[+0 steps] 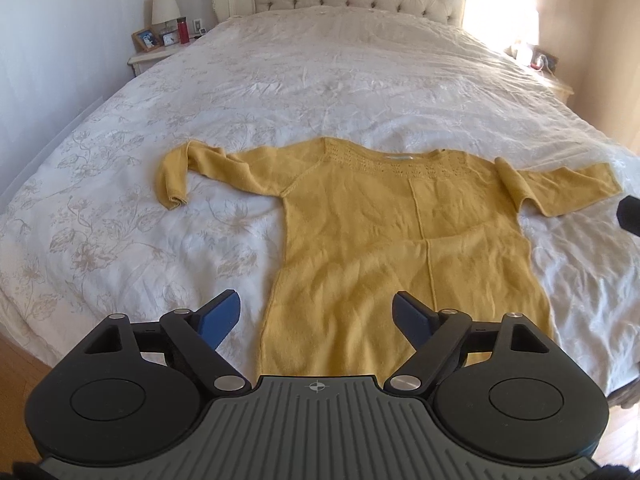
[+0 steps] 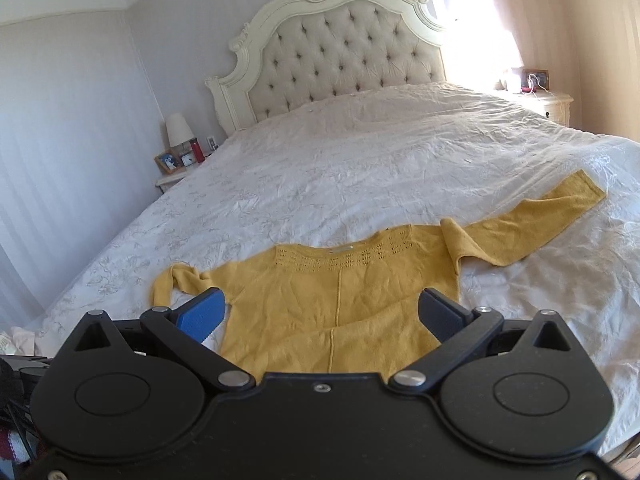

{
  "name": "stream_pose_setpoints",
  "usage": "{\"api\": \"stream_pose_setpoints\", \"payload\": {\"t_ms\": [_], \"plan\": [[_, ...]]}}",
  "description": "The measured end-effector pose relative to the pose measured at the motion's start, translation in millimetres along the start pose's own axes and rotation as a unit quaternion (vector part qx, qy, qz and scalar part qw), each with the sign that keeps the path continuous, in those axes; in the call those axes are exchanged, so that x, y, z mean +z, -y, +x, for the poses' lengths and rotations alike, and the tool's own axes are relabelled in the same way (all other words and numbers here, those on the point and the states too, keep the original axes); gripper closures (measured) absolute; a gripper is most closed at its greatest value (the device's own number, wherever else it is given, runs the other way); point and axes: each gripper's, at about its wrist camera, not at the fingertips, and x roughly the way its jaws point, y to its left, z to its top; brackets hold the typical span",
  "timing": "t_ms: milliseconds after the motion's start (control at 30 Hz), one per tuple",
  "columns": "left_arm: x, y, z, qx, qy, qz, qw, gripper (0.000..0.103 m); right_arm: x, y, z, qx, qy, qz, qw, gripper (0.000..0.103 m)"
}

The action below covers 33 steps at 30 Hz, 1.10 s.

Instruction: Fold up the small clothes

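On the white bedspread [image 1: 360, 80], from my left wrist, the yellow sweater [image 1: 400, 240] lies flat, neck toward the headboard, hem nearest me, long axis running straight ahead. My left gripper [image 1: 316, 312] hovers spread wide, holding nothing, over the hem's left corner.

From my right wrist, the sweater [image 2: 320, 304] sits directly ahead, and its right sleeve [image 2: 540, 224] stretches away rightward. My right gripper [image 2: 320, 316] gapes empty above the lower body. Both hands seem about equally near the hem.

Counts: one yellow knit sweater [image 1: 384, 216] lying on one bed [image 1: 304, 76]; two nightstands showing; one lamp [image 1: 165, 7], one red bottle [image 1: 184, 30], one clock [image 1: 169, 39] standing; two grippers hovering.
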Motion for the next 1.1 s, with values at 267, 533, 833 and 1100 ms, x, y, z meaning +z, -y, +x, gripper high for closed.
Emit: {"api": "stream_pose_setpoints", "payload": {"t_ms": [267, 533, 833, 1100], "plan": [[-15.4, -3.5, 50.5, -0.008, -0.056, -0.010, 0.9984, 0.023, -31.3, 40.8, 54.9, -0.030, -0.113, 0.004, 0.993, 0.002], [-33.0, 24.9, 104.9, -0.025, -0.112, 0.034, 0.9928, 0.027, -78.7, 97.1, 107.7, -0.092, -0.238, -0.020, 0.967, 0.036], [-44.0, 47.4, 152.4, -0.039, -0.166, 0.044, 0.9844, 0.032, -109.0, 136.5, 144.1, -0.083, -0.323, -0.013, 0.943, 0.050], [-41.6, 49.6, 156.6, -0.029, -0.175, 0.046, 0.9831, 0.033, -112.8, 148.4, 136.7, -0.016, -0.367, 0.017, 0.930, 0.093]]}}
